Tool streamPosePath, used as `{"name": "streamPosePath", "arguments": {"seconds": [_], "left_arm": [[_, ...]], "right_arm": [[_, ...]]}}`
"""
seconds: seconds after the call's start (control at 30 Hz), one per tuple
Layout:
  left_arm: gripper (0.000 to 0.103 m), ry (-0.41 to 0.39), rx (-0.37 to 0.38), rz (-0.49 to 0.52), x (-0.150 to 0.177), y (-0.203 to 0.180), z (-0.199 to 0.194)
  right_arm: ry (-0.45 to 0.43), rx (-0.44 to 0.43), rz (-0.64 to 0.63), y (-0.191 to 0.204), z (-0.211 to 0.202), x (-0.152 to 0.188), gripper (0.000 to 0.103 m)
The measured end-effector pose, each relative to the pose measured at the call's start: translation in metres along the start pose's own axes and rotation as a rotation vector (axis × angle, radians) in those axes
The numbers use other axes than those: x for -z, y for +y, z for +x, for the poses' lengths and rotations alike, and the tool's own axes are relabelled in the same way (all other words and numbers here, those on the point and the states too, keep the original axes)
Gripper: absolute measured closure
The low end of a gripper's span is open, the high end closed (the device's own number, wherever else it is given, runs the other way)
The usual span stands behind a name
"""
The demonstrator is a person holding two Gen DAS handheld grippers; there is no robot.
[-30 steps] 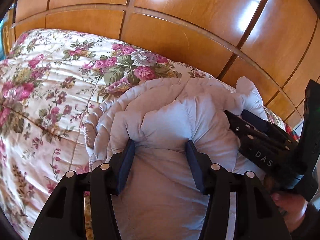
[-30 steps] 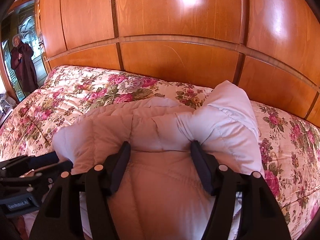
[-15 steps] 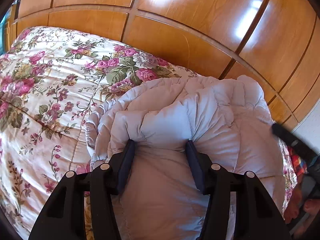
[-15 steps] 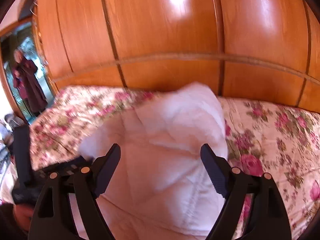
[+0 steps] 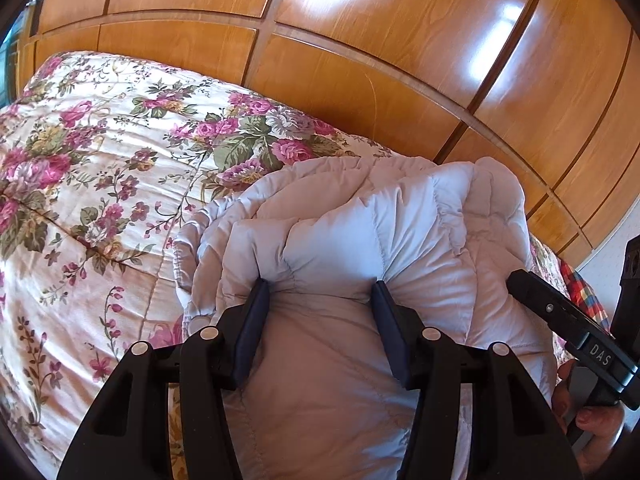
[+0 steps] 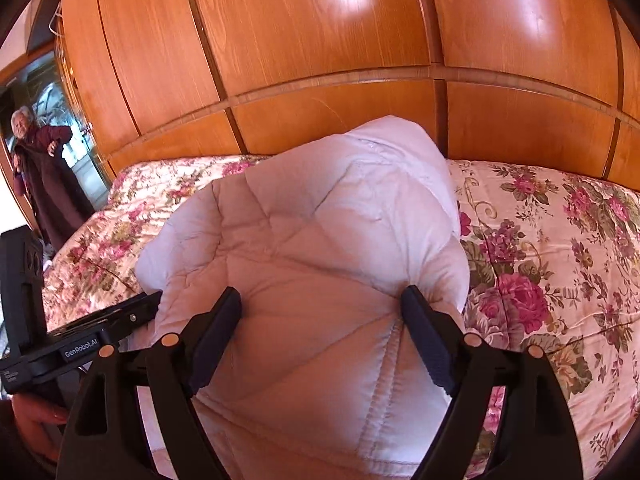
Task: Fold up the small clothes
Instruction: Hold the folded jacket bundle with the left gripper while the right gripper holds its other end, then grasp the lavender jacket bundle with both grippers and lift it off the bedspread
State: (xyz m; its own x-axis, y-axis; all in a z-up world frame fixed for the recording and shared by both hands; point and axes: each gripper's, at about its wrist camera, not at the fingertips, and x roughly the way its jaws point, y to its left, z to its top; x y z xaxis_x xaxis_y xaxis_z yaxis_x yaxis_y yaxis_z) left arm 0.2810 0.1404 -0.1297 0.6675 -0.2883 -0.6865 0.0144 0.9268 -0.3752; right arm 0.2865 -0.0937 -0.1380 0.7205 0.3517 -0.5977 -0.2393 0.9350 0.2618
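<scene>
A pale lilac quilted puffer garment (image 5: 360, 240) lies bunched on a floral bedspread (image 5: 88, 168). My left gripper (image 5: 320, 300) is shut on a thick fold of it, the fabric bulging between the pads. In the right wrist view the same garment (image 6: 320, 240) fills the middle. My right gripper (image 6: 320, 312) stands open, its jaws wide on either side of the cloth, not pinching it. The right gripper's body (image 5: 572, 332) shows at the right edge of the left wrist view. The left gripper's body (image 6: 80, 340) shows at the left of the right wrist view.
A glossy wooden wardrobe wall (image 6: 340, 60) stands right behind the bed. A person in dark red (image 6: 40, 168) stands by a doorway at the far left. A plaid cloth (image 5: 580, 288) shows at the bed's right edge.
My right gripper let go of the garment's fold and opened wide, then came back down around the cloth. My left gripper kept its hold and barely moved.
</scene>
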Motion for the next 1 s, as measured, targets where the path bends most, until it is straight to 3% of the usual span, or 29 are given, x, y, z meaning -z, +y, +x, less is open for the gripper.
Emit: {"name": "streamPosePath", "arguments": {"seconds": [0.17,0.27,0.3,0.37,0.4,0.53,0.67,0.73,0.93,1.0], "left_arm": [[0.050,-0.028,0.024,-0.050,0.007,0.011,-0.015],[0.050,-0.050,-0.013,-0.038,0.014,0.014,-0.027],[0.044,-0.054,-0.031,-0.032,0.017,0.015,-0.029],[0.012,-0.040,-0.112,-0.044,0.021,0.020,-0.031],[0.011,-0.037,-0.108,-0.075,0.023,0.028,-0.033],[0.011,0.071,0.063,-0.164,0.026,0.051,-0.022],[0.009,0.168,0.170,-0.230,0.025,0.066,-0.008],[0.007,0.212,0.217,-0.269,0.027,0.072,0.000],[0.003,0.228,0.207,-0.222,0.031,0.063,0.011],[0.003,0.232,0.178,-0.175,0.032,0.053,0.012]], "right_arm": [[-0.039,-0.020,0.037,-0.008,-0.020,0.006,0.019],[-0.049,-0.007,0.076,-0.016,-0.030,0.012,0.012],[-0.041,-0.011,0.097,-0.020,-0.032,0.014,0.011],[-0.014,-0.035,0.154,-0.032,-0.033,0.019,0.008],[0.008,-0.048,0.179,-0.038,-0.032,0.021,0.006],[0.139,-0.238,0.337,-0.068,-0.014,0.031,0.002],[0.276,-0.440,0.527,-0.094,0.016,0.043,0.002],[0.303,-0.497,0.570,-0.099,0.023,0.047,0.002],[0.307,-0.547,0.504,-0.089,0.030,0.041,0.004],[0.280,-0.532,0.475,-0.084,0.023,0.039,0.023]]}}
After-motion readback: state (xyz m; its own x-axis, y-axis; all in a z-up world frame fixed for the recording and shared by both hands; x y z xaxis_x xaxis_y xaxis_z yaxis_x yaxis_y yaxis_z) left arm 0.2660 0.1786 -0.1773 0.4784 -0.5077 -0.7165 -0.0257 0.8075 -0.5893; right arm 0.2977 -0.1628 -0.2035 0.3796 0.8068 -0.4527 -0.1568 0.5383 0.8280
